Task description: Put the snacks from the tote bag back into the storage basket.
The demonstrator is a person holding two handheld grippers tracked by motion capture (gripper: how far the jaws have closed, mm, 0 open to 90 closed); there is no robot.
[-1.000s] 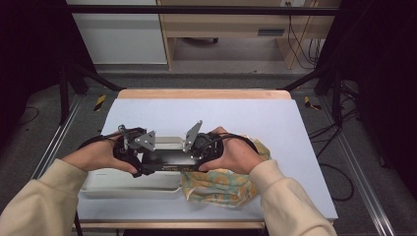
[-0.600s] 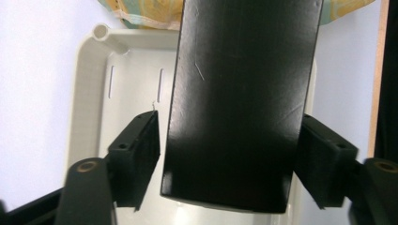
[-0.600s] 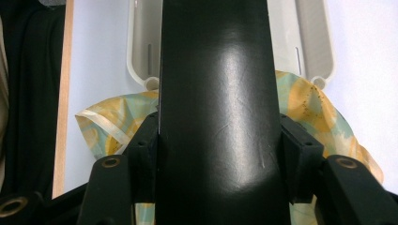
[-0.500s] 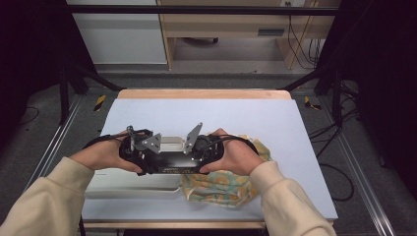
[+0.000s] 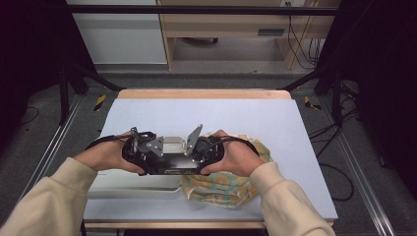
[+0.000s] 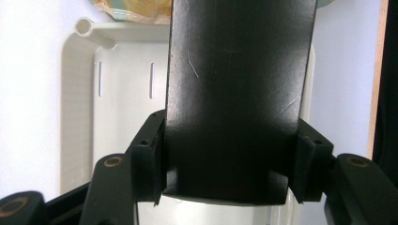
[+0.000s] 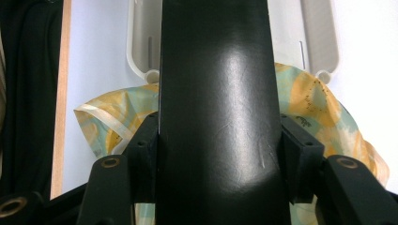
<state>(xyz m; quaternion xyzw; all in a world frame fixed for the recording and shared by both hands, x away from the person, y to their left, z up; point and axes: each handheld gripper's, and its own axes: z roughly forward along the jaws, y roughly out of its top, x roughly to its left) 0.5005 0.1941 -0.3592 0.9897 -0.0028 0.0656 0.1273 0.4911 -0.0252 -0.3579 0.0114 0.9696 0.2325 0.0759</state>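
We count one black box (image 5: 169,164), one white tray (image 5: 133,184) and one patterned cloth (image 5: 221,184) on the pale table (image 5: 275,128). Both hands meet at mid-table, forearms reaching in from the near edge. The left gripper (image 5: 142,147) and right gripper (image 5: 201,150) face each other, each clamped on an end of the box, which is held above the tray and cloth. The left gripper's jaws have just been closing onto the box; a second ago that gripper stood slightly farther left, jaws wider. The right gripper's hold is unchanged.
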